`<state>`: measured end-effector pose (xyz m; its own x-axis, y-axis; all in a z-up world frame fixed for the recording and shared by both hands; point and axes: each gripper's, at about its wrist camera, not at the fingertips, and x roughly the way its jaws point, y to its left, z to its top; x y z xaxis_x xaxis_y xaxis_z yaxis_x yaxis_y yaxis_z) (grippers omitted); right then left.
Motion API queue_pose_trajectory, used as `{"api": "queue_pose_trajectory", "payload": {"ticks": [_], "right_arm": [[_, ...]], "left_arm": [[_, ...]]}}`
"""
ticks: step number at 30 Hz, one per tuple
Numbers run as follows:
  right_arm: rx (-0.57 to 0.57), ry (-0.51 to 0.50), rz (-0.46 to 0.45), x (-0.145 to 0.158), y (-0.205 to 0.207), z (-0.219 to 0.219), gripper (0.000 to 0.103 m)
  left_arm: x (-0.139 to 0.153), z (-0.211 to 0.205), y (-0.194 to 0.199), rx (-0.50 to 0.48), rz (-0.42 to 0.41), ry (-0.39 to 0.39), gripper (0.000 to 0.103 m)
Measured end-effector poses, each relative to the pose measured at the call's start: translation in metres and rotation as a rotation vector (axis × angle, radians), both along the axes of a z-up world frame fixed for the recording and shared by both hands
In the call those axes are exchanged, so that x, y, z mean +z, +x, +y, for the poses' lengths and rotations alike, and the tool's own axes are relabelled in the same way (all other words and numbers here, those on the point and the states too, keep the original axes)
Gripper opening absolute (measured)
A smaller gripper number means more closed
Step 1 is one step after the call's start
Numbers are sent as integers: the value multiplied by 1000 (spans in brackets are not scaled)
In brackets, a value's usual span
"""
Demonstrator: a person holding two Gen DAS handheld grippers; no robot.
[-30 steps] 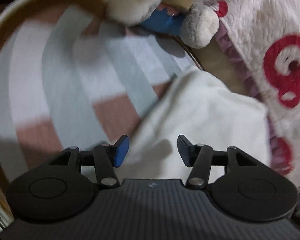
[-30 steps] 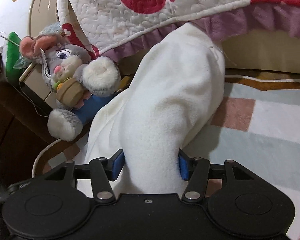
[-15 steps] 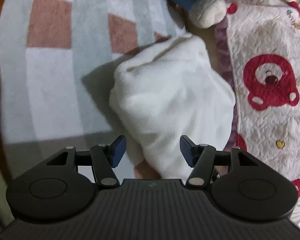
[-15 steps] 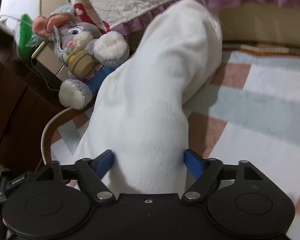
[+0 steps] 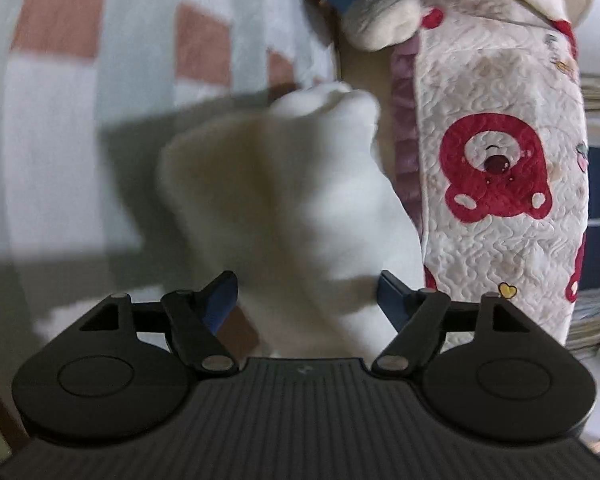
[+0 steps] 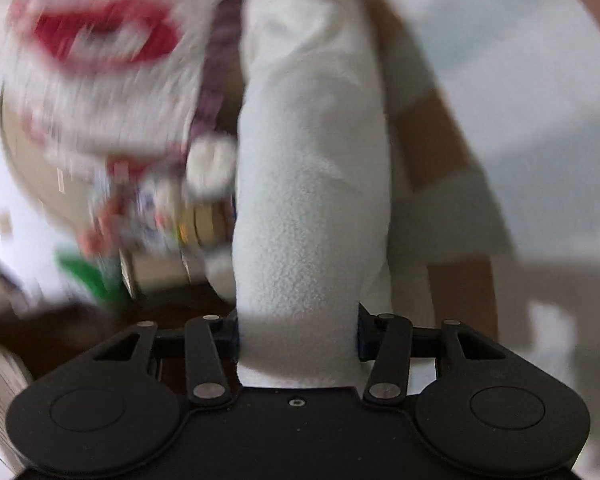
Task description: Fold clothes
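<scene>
A: White fleece (image 6: 312, 152), bunched on checked blanket (image 5: 52, 128), long axis running straight out from right gripper (image 6: 298, 336), clamped on its near end.

B: Left gripper (image 5: 306, 300) spread wide, straddling other end, not closed.

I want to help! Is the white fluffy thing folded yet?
Not yet. The white fleece garment hangs bunched, no neat fold showing. The right gripper holds one end; the left gripper straddles another part, fingers wide. It still needs laying flat on the checked blanket and folding.
</scene>
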<state>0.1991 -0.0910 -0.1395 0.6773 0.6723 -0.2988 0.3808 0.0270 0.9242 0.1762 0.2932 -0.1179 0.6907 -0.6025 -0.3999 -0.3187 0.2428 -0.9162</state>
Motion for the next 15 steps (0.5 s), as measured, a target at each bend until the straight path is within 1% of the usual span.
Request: {"api": "queue_pose_trajectory", "payload": {"ticks": [2, 5, 7, 8, 10, 14, 15], "right_arm": [[-33, 33, 29, -15, -7, -4, 53], [-54, 41, 56, -22, -16, -7, 53], [-71, 64, 67, -23, -21, -6, 53], [-78, 80, 70, -22, -20, -6, 54], [-91, 114, 76, -17, -16, -3, 54], [-74, 124, 68, -8, -9, 3, 54], [-68, 126, 69, -8, -9, 3, 54]], "left_arm": [[-1, -2, -5, -14, 25, -32, 75], [6, -6, -11, 18, 14, 5, 76], [7, -11, -15, 75, 17, 32, 80], [7, -14, -16, 108, 25, 42, 80], [6, -19, -17, 135, 7, 38, 80], [4, -28, -17, 189, -29, 33, 80], [5, -29, -15, 211, -40, 56, 80]]}}
